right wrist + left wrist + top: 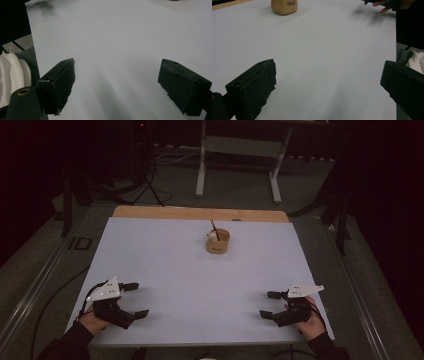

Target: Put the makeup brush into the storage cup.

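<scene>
Work on the object appears not yet begun, judged from the layout: both tongs rest at the near edge of the white-topped counter (165,270), well apart from the only item on it. Everything is left to do: approach, grasp, and whatever handling follows.

Left tongs (135,299): jaws wide open, nothing between them; the left gripper view confirms bare counter surface in the gap. Right tongs (268,304): jaws likewise wide open and empty, confirmed in the right gripper view. Each is held low over the counter by a hand in a dark sleeve.

Object in question: a small tan, round, cup-like holder, apparently wood or cardboard (218,242), standing upright toward the far middle of the counter, roughly between the two tongs' lines of approach. A thin dark stick, possibly a pencil or brush (214,227), leans out of it, tilted to the left. A pale item sits inside at the rim; its nature cannot be told. A dark marking shows on the holder's side in the left gripper view (284,6); illegible
</scene>
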`<state>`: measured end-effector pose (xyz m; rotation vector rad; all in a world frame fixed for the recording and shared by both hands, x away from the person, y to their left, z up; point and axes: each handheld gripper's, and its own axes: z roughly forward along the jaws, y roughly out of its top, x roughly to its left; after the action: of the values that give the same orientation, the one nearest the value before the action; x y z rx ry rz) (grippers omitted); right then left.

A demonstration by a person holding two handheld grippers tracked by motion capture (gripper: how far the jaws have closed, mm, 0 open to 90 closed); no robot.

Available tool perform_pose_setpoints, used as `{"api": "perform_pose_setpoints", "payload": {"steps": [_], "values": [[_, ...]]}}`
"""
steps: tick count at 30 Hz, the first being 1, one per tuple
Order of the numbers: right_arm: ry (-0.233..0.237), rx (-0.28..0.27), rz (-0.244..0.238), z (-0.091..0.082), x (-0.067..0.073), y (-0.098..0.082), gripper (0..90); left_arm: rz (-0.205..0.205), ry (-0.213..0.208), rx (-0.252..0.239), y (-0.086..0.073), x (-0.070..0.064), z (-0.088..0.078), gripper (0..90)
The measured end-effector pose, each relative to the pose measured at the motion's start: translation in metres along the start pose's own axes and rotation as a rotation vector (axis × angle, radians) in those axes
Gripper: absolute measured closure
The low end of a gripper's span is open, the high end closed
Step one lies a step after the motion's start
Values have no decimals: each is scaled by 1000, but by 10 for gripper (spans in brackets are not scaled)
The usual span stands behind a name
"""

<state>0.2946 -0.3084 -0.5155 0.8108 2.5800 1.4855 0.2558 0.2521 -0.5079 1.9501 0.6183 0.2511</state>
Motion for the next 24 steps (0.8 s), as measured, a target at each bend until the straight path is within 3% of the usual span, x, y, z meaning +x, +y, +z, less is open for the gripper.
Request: {"api": "perform_pose_setpoints", "payload": {"steps": [2,24], "values": [[-2,-2,-4,-1,0,-1,142,-4,32,-15,-2,1,-4,7],[-1,-6,-23,-2,-2,0,142,-26,78,-5,-15,2,-8,7]]}}
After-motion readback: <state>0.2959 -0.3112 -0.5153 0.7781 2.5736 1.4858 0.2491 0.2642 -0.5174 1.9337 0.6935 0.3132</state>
